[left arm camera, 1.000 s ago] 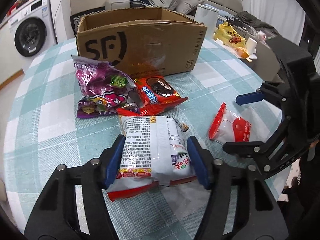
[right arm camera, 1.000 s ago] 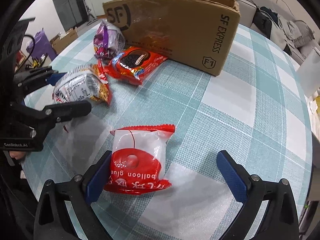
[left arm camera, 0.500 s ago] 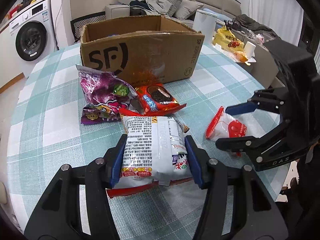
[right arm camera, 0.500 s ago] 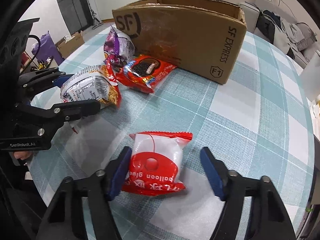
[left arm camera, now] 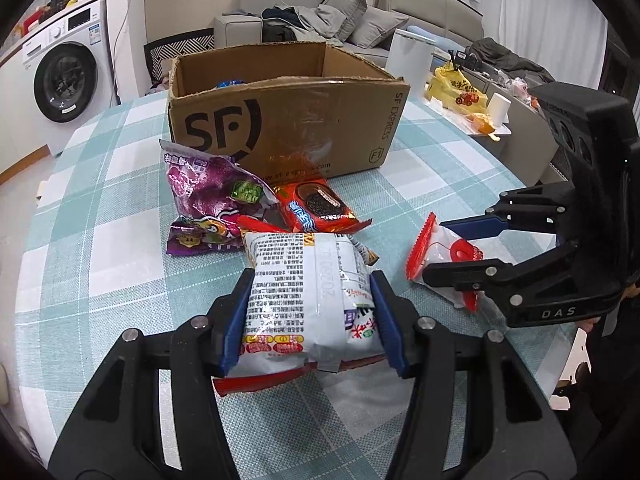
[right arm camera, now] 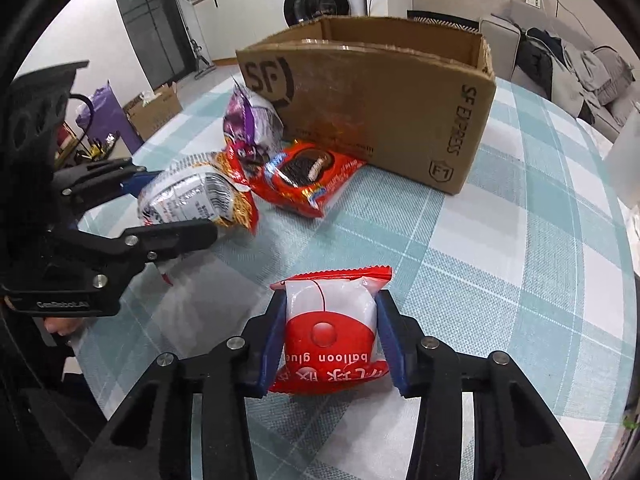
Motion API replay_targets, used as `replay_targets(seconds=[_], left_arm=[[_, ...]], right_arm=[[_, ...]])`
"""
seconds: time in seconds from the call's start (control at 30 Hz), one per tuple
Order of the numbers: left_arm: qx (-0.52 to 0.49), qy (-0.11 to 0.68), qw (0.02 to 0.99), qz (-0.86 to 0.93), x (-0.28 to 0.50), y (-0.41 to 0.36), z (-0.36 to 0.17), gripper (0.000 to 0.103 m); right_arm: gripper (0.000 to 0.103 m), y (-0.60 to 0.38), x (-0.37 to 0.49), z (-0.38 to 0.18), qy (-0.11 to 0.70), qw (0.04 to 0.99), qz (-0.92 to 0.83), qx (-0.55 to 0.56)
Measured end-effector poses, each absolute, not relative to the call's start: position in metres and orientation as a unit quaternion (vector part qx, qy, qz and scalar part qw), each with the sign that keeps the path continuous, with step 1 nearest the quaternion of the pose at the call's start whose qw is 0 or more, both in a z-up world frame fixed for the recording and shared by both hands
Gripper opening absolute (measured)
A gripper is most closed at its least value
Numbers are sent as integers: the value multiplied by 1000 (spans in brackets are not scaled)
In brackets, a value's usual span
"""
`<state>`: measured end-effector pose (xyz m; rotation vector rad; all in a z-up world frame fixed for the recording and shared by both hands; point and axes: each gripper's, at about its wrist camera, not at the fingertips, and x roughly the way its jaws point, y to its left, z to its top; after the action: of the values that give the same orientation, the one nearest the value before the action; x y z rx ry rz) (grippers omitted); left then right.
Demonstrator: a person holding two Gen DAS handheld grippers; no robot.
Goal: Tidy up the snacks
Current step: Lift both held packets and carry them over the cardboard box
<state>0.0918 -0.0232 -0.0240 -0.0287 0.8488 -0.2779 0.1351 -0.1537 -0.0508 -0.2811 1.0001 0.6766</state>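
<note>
My left gripper (left arm camera: 310,316) is shut on a white printed snack bag (left arm camera: 304,296) and holds it just above the checked table; it also shows in the right wrist view (right arm camera: 192,200). My right gripper (right arm camera: 330,332) is shut on a red and white balloon glue packet (right arm camera: 332,332), seen from the side in the left wrist view (left arm camera: 444,256). A purple snack bag (left arm camera: 204,204) and a red cookie packet (left arm camera: 316,208) lie in front of an open SF cardboard box (left arm camera: 288,128).
The round table (right arm camera: 520,260) has a teal checked cloth; its edge runs close on the right. A washing machine (left arm camera: 64,76), a sofa with clothes (left arm camera: 320,20) and a yellow bag (left arm camera: 456,88) stand beyond the table.
Both grippers closed: the left jaws shut onto the white snack bag and the right jaws shut onto the balloon glue packet. Both views rose slightly, showing more of the box's inside.
</note>
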Motion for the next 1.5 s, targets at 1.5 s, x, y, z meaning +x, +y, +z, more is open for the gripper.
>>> replay_targets(seconds=[1.5], left_arm=[[-50,291,952,-74,108,11,68,53]], right_arm=[[44,-164,157,58,303,910,284,-6]])
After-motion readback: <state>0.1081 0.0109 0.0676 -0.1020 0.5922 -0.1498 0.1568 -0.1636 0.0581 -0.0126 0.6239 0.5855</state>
